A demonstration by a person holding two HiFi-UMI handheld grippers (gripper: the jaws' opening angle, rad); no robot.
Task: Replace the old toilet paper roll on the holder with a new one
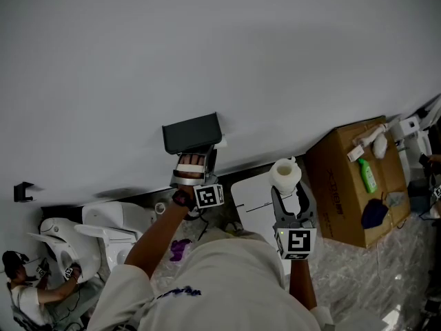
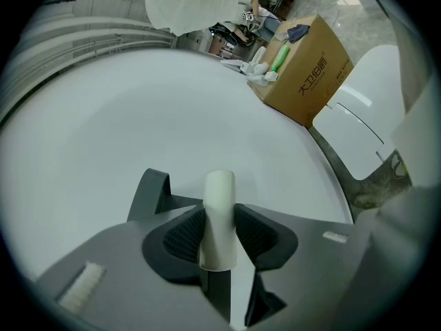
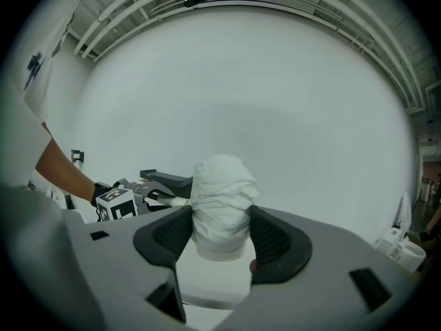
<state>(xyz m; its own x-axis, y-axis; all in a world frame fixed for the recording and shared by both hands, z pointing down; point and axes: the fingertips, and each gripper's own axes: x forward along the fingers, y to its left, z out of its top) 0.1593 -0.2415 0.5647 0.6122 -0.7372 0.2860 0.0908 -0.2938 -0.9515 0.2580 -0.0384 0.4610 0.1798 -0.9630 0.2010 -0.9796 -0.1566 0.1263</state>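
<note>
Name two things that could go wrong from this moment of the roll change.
1. The left hand-held gripper pinches a slim pale tube near its lower end, so the tube could tilt or slip out.
2. The right hand-held gripper squeezes the soft new roll, whose paper looks crumpled, so it may deform. With both loaded, neither can steady the black holder.

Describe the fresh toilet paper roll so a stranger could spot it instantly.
Find the big brown cardboard box against the white wall. Just left of it, the right gripper clamps a plump crinkled white paper roll. Unlike the thin pale bare tube in the left gripper, it is fat and thickly wound.
</note>
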